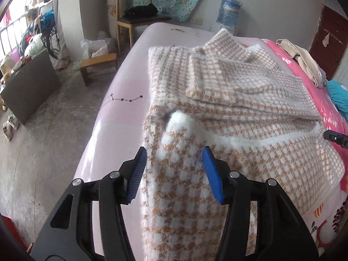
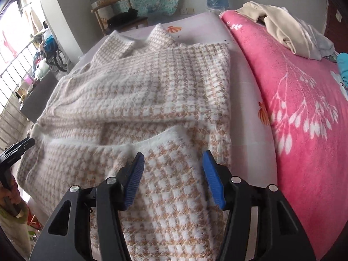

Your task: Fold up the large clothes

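**Houndstooth sweater half folded on the bed, both tongs open over its hem**

The bed (image 1: 121,117) fills most of the room in front of me, its pale lilac sheet bare along the left side and a bright pink floral blanket (image 2: 304,113) running down the right. Across the sheet lies the fuzzy tan-and-white houndstooth sweater (image 1: 228,100), collar toward the far end, one sleeve laid across the chest, and the near hem turned up over the body so its white fleecy inside shows along the edge.

On the pink blanket, toward the far right, sits a heap of cream clothing (image 2: 282,32). Beyond the foot of the bed a wooden chair (image 1: 134,19) stands against the wall with a dark bundle on its seat, and a blue water-cooler bottle (image 1: 228,10) stands to its right. A low wooden stool (image 1: 97,65) is on the concrete floor to the left of the bed.

The left tongs (image 1: 174,169) hang just above the folded hem on its left part, blue pads well apart, fabric beneath them but not pinched. The right tongs (image 2: 173,174) stand the same way over the right part of the hem, about half open, gripping nothing.
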A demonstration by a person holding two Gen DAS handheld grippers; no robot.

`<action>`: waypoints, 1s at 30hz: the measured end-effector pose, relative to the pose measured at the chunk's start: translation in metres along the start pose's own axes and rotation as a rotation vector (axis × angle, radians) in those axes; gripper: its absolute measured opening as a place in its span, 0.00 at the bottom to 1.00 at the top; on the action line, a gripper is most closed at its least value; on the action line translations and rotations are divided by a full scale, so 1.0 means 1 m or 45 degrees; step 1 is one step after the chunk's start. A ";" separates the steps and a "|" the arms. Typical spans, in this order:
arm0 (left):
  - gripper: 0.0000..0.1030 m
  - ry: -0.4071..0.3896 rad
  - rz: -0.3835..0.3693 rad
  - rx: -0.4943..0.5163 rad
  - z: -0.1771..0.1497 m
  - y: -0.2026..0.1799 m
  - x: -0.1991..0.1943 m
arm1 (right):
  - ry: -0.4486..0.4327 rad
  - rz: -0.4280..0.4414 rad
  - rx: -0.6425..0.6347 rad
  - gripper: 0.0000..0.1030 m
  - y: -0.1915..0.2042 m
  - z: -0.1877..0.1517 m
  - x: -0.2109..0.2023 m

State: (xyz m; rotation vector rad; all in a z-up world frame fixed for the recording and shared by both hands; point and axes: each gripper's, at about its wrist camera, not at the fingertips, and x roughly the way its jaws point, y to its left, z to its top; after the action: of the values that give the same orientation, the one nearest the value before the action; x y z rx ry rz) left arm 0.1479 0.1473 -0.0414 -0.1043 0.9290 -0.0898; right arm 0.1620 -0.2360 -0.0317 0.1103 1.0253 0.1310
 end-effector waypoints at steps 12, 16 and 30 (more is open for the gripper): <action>0.49 0.023 -0.087 -0.005 -0.006 0.002 0.003 | 0.079 0.085 0.008 0.41 -0.008 0.000 0.020; 0.49 0.011 -0.028 0.011 -0.005 -0.003 0.008 | 0.069 0.038 -0.012 0.24 -0.006 -0.007 0.020; 0.09 -0.196 0.019 0.009 0.029 -0.013 -0.030 | -0.241 -0.033 -0.051 0.07 0.010 0.026 -0.045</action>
State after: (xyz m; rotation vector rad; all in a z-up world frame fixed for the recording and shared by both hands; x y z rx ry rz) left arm 0.1525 0.1401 0.0015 -0.0961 0.7755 -0.0702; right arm 0.1607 -0.2339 0.0207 0.0715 0.8349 0.1151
